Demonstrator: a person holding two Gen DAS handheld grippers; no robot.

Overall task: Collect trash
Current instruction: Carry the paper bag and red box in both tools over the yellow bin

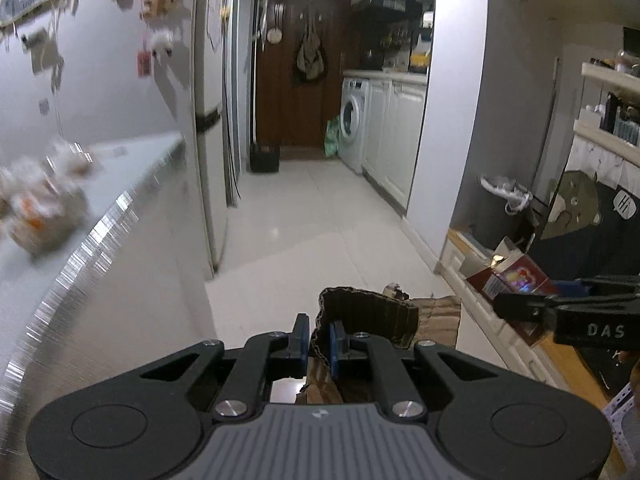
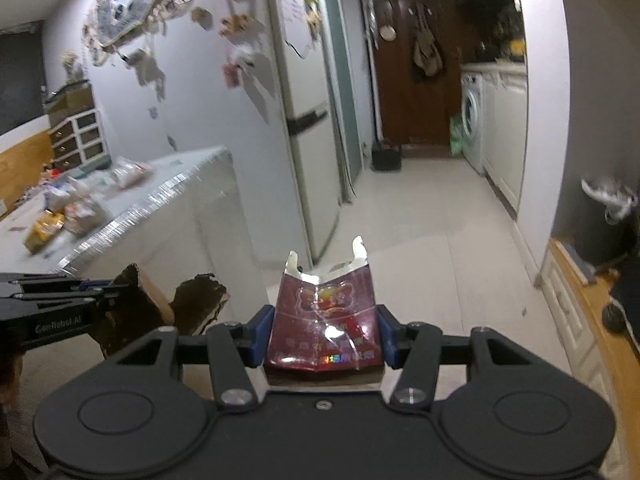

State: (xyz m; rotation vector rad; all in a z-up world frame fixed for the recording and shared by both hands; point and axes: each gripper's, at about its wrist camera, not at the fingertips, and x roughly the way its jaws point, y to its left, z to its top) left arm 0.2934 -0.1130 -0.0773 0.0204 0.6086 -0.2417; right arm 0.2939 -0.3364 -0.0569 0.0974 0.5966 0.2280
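My left gripper point(image 1: 319, 340) is shut on a torn strip of brown corrugated cardboard point(image 1: 372, 316), which curls up and to the right above the fingers. The right wrist view shows that same cardboard point(image 2: 192, 304) at the lower left, with the left gripper point(image 2: 100, 300) beside it. My right gripper point(image 2: 325, 334) is shut on a dark red opened carton point(image 2: 326, 316), its blue pads pressing both sides and its torn flaps pointing up. In the left wrist view the red carton point(image 1: 508, 276) and the right gripper point(image 1: 520, 308) reach in from the right edge.
A white table point(image 2: 160, 196) with several wrappers and bags stands at the left. A tall fridge point(image 2: 308, 120) stands behind it. A black bin with a white liner point(image 1: 504, 200) sits by the right wall. White tiled floor point(image 1: 304, 216) runs to a brown door and washing machine.
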